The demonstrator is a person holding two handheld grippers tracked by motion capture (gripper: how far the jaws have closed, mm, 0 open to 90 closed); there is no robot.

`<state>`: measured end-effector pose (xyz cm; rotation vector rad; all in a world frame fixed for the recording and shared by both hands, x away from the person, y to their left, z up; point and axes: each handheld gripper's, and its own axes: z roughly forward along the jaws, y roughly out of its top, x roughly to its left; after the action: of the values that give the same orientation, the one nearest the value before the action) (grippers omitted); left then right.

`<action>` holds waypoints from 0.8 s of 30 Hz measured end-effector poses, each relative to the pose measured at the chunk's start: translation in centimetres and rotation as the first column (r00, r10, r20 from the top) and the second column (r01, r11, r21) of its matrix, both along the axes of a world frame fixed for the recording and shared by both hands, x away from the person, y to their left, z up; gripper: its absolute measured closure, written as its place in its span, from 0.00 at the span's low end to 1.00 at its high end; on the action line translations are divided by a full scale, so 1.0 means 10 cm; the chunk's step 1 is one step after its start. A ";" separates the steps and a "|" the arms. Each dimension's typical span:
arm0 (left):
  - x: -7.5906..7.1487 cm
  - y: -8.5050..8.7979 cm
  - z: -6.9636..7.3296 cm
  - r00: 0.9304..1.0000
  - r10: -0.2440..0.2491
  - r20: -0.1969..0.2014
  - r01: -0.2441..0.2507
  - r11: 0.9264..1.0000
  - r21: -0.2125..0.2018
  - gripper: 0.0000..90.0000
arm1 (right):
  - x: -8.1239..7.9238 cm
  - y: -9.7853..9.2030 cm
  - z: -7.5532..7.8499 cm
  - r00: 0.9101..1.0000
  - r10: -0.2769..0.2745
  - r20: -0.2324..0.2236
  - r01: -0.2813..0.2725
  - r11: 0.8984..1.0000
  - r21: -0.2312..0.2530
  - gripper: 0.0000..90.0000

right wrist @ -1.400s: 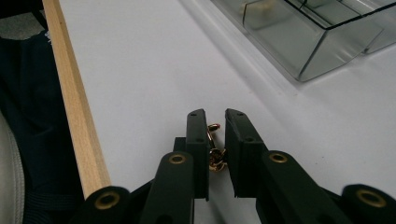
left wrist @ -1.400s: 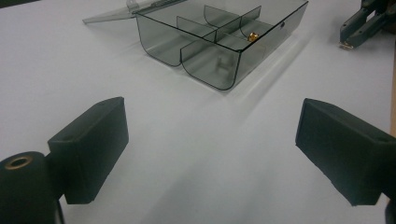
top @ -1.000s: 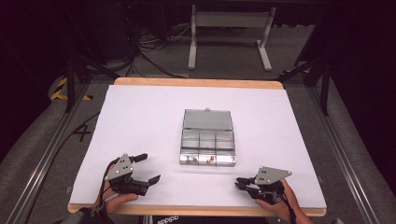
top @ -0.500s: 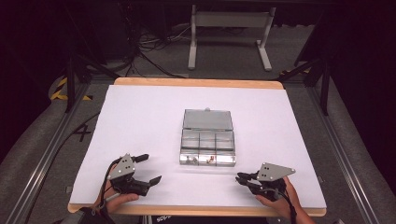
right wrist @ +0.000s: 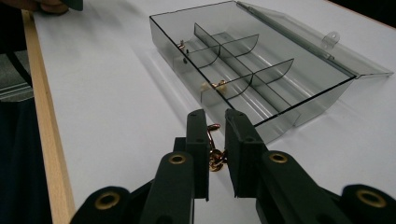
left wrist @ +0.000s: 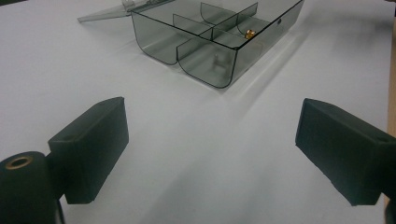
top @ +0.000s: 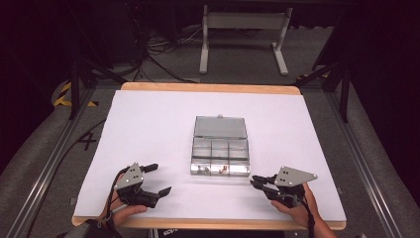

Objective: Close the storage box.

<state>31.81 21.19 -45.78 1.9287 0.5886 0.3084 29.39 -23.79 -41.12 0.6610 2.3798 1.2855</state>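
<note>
Right gripper (right wrist: 215, 122), low over the near right of the table: jaws narrow, pinching a small copper-coloured wire piece (right wrist: 215, 156) between the pads, just short of the box's near right corner. Left gripper (top: 155, 178), near left of the table: jaws wide, nothing between them, aimed toward the box. Clear smoky plastic compartment box (top: 220, 153), centre of the white table (top: 148, 124), lid (top: 220, 127) folded flat behind it; six compartments; small metal pieces (top: 223, 169) lie in the front row nearest the person
</note>
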 end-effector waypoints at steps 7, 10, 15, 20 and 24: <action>0.00 0.00 0.00 1.000 0.004 0.000 -0.004 1.000 0.002 0.11 | 0.05 0.04 0.08 1.000 0.002 0.015 -0.002 1.000 0.017 0.90; 0.00 0.00 0.00 1.000 0.005 0.002 -0.005 1.000 0.003 0.11 | 0.07 0.06 0.10 1.000 0.003 0.019 -0.003 1.000 0.020 0.90; 0.00 -0.01 0.00 1.000 0.004 -0.004 -0.004 1.000 0.002 0.11 | 0.13 0.15 0.15 1.000 0.010 0.028 -0.011 1.000 0.028 0.90; 0.00 -0.01 0.00 1.000 0.002 -0.003 -0.002 1.000 0.003 0.11 | 0.19 0.29 0.19 0.999 0.026 0.034 -0.027 0.999 0.024 0.90; 0.00 -0.01 0.00 1.000 0.001 -0.003 -0.001 1.000 0.001 0.11 | 0.24 0.38 0.21 0.999 0.035 0.039 -0.036 0.999 0.030 0.90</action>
<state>31.81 21.13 -45.79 1.9304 0.5916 0.3071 31.82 -20.02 -39.06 0.6004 2.3557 1.3391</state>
